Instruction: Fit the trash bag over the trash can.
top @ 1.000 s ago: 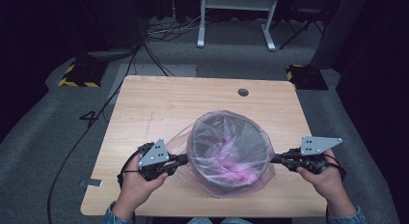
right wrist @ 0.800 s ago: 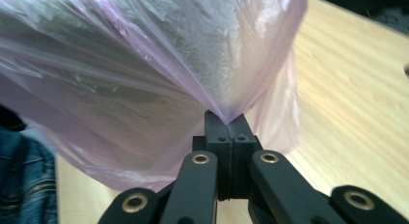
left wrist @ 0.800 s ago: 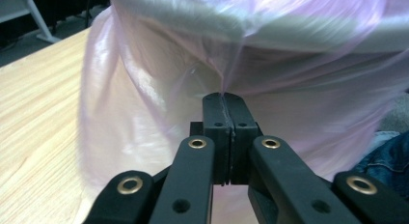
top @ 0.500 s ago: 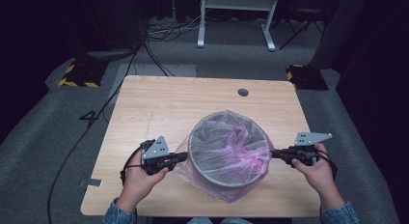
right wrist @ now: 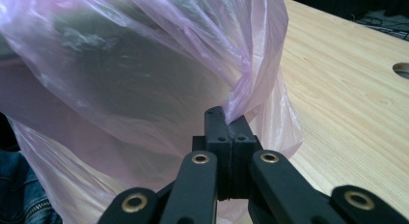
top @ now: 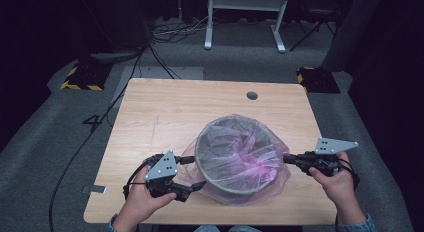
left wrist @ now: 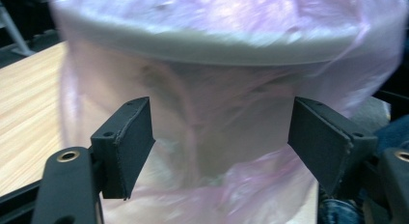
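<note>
A round grey bin (top: 218, 186) stands near the front edge of the wooden table (top: 175, 112), lined with a thin pink plastic bag (top: 240, 142) that drapes over its rim. At the bin's left side my left gripper (top: 196, 172) is open; its jaws have just been opening. In the left gripper view the two pads (left wrist: 128, 137) stand wide apart, with the bag-covered bin wall (left wrist: 226, 113) close in front of them and untouched. On the bin's right, my right gripper (top: 286, 159) is shut on a pinched fold of the bag (right wrist: 251, 89) beside the rim.
A round cable hole (top: 252, 95) sits in the table's far right part. A grey tab (top: 95, 189) sticks out at the table's front left edge. Cables, a white desk frame (top: 245, 22) and yellow-black floor blocks (top: 80, 78) lie beyond the table.
The left gripper's jaws, shut on the bag's left edge before, have let go and now stand wide. The right gripper keeps its pinch. The bin stays about where it was.
</note>
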`<move>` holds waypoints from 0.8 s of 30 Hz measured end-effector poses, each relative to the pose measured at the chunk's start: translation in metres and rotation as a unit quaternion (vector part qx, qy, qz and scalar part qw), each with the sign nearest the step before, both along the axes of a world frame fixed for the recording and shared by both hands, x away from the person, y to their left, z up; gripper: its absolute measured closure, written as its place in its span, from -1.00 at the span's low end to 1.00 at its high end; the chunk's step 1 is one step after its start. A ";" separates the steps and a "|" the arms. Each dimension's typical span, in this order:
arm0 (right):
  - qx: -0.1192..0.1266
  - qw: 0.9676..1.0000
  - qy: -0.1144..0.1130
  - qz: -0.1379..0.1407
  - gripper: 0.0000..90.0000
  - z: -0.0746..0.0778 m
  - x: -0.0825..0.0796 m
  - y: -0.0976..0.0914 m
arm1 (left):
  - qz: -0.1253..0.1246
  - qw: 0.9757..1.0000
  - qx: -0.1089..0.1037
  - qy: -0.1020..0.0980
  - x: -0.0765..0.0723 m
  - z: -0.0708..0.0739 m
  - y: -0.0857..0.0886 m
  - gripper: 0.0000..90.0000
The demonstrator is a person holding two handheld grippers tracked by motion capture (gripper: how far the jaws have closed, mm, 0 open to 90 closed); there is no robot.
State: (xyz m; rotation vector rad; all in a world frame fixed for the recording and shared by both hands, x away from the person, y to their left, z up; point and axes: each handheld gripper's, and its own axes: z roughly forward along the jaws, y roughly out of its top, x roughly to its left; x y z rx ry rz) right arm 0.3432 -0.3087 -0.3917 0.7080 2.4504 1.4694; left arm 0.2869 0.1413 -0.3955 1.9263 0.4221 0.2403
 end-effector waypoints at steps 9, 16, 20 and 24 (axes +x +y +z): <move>-0.005 1.000 -0.003 0.015 1.00 0.004 -0.006 0.012 | 0.002 1.000 0.012 -0.017 0.000 0.000 -0.006 -0.12; -0.001 1.000 -0.001 0.012 1.00 0.004 -0.005 0.010 | 0.006 1.000 -0.001 -0.002 0.009 -0.002 0.001 1.00; 0.001 1.000 0.000 0.001 1.00 0.003 -0.005 0.003 | 0.048 0.998 0.045 0.004 0.016 -0.011 0.005 1.00; -0.001 1.000 0.011 -0.012 1.00 -0.004 -0.001 -0.004 | 0.064 0.996 0.048 0.034 0.025 -0.029 0.013 1.00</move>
